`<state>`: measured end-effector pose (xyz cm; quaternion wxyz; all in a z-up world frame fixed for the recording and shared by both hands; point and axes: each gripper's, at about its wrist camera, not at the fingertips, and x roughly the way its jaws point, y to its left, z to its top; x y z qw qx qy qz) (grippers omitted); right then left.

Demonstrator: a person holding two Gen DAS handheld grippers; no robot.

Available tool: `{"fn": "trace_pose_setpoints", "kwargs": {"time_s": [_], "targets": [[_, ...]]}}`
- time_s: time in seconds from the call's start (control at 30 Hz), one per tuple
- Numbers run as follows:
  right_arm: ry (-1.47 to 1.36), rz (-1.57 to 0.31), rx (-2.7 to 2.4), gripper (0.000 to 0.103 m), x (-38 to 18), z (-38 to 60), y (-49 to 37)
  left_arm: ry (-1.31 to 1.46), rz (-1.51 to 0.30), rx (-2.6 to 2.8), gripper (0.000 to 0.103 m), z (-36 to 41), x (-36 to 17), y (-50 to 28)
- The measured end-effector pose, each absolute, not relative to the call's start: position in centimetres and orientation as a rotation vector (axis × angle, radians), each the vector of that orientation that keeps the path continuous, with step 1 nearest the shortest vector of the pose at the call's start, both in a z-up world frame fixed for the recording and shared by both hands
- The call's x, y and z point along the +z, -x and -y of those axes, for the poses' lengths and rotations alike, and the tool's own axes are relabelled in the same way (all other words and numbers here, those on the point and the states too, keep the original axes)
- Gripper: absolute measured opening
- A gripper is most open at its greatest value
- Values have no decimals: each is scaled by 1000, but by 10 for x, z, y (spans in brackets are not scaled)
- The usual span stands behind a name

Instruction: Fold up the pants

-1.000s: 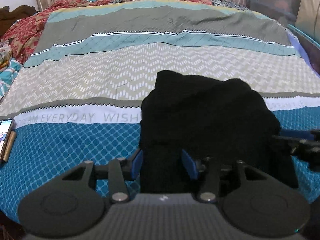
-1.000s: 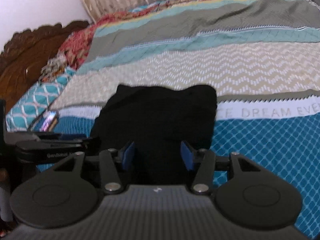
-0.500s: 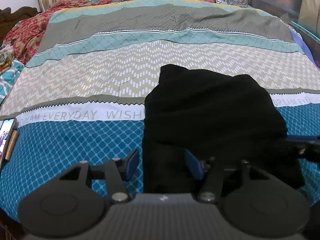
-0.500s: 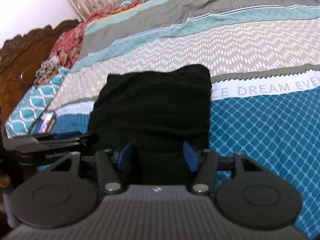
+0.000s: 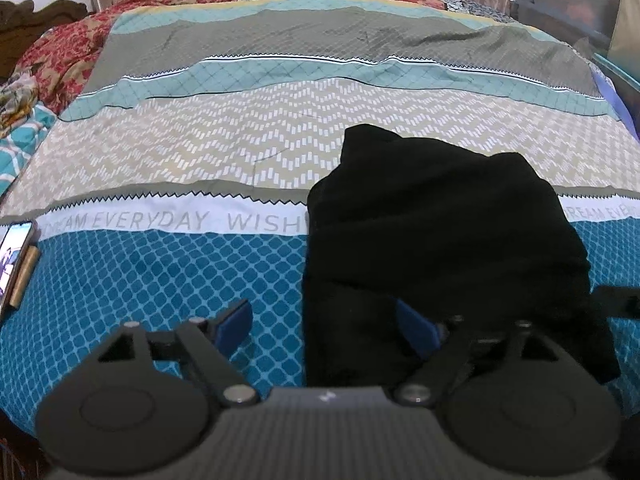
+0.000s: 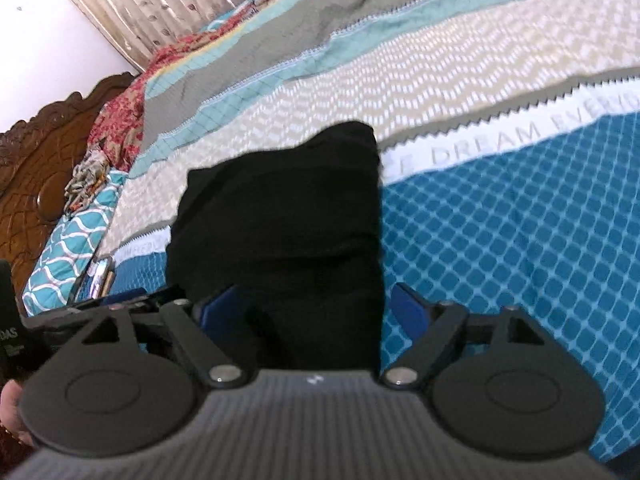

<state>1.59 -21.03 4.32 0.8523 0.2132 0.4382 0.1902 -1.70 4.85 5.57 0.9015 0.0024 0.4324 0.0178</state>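
A striped bedspread (image 5: pixel 208 152) printed with words fills both views, and the black pants (image 5: pixel 444 240) lie folded into a compact bundle on it, right of centre in the left wrist view and at centre in the right wrist view. The left gripper (image 5: pixel 326 322) at lower centre is released, jaws wide apart over the bundle's near left edge, holding nothing. The right gripper (image 6: pixel 312 308) at lower centre is likewise released, and a phone (image 5: pixel 14 260) lies at far left.

Folded pants (image 5: pixel 440 240) lie on the bed (image 5: pixel 280 152), toward its near edge. The left claw (image 5: pixel 326 324) straddles the pile's left border, the right claw (image 6: pixel 314 310) its right border (both spread wide). A phone (image 5: pixel 14 256) rests at the bed's left edge, pillows (image 6: pixel 68 240) and headboard (image 6: pixel 44 172) beyond it.
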Motion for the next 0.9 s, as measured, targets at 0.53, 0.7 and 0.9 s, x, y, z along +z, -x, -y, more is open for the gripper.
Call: {"fn": "trace_pose_setpoints", "kwargs": {"time_s": [0.53,0.7,0.9], "targets": [[-424,-979,388,91,26,199,-15,51,-916,56,103,-61,46,14],[-455,-972,390,98,24,198,-15,70,-919,51,103,-63,44,14],[-471,-952,403,103,22,196,-13,98,-921,44,103,-66,42,15]]}}
